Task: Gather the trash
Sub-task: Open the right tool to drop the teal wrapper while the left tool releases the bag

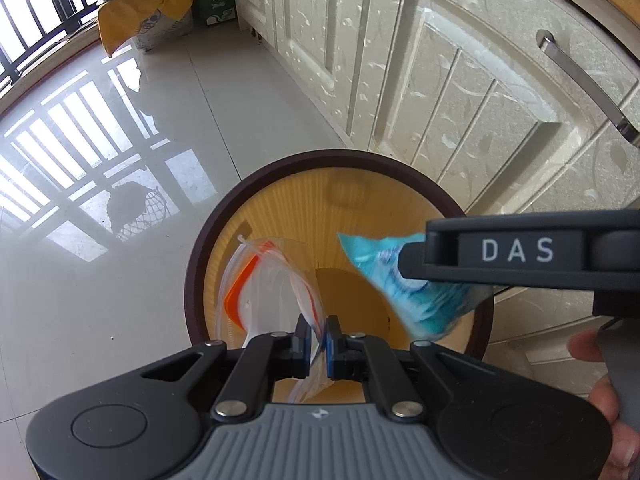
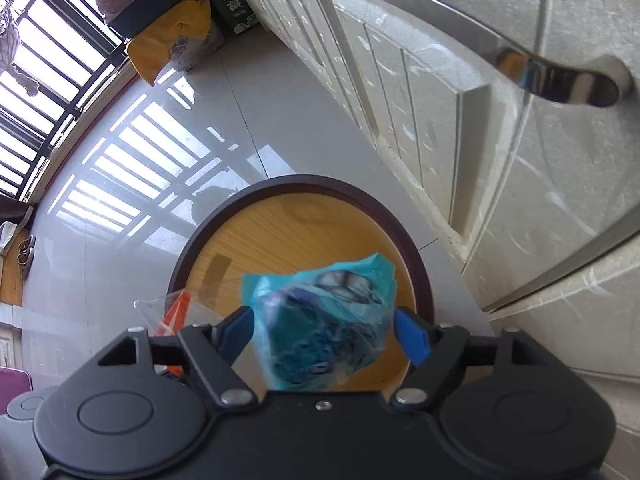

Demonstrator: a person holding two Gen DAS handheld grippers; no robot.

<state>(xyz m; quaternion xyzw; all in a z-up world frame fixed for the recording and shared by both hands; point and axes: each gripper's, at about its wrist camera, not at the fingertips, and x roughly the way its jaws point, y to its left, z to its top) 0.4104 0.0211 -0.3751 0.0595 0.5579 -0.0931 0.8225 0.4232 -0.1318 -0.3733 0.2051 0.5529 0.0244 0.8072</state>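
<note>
Left tongs pinched shut, right tongs spread apart, both angled downward

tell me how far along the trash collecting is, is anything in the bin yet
Nothing looks binned yet: the round bin shows only its bare yellow inside. In hand: the left gripper is shut on a clear zip bag with an orange strip, held over the bin. The right gripper stands open around a teal wrapper above the opening, apparently dropping. Left: letting go of the zip bag.
</note>
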